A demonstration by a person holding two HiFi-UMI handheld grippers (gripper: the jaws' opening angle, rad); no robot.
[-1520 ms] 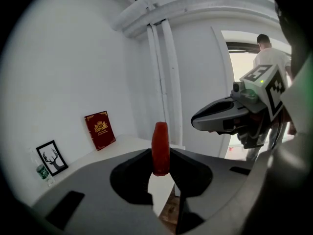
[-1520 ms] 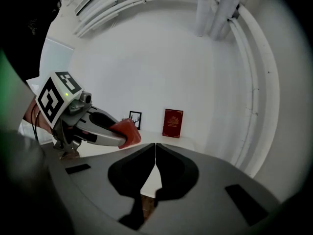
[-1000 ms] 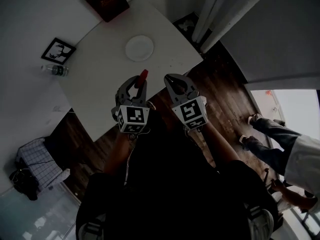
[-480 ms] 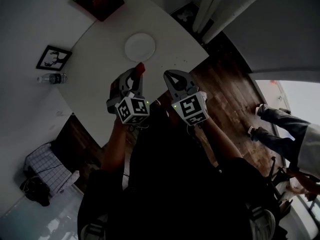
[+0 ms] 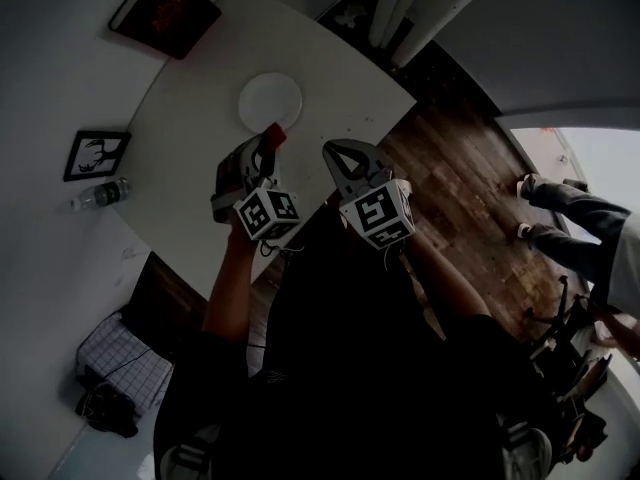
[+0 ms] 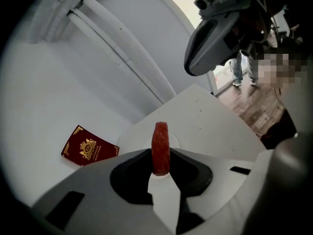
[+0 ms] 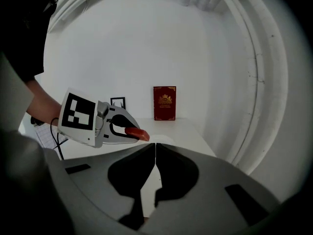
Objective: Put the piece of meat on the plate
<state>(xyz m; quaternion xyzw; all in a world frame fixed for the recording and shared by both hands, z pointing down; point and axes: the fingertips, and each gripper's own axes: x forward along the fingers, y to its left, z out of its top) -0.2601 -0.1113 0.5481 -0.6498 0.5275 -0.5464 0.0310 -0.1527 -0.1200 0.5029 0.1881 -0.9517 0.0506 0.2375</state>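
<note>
Lettering on the dark red booklet (image 6: 89, 150), at the left of the left gripper view, was gold beneath a gold crest but too small to read, and each marker cube (image 5: 266, 213) carried only black-and-white squares. Left tongs (image 6: 160, 156) pointed up the head view and tilted downward, clamped on the piece of meat (image 6: 160, 146), which stood on edge between the pads, just below the plate (image 5: 270, 100) in the upper middle of that frame. Right tongs (image 7: 155, 150) hung just beside them near the bench (image 5: 190, 183) edge, jaws pressed together and empty.
</note>
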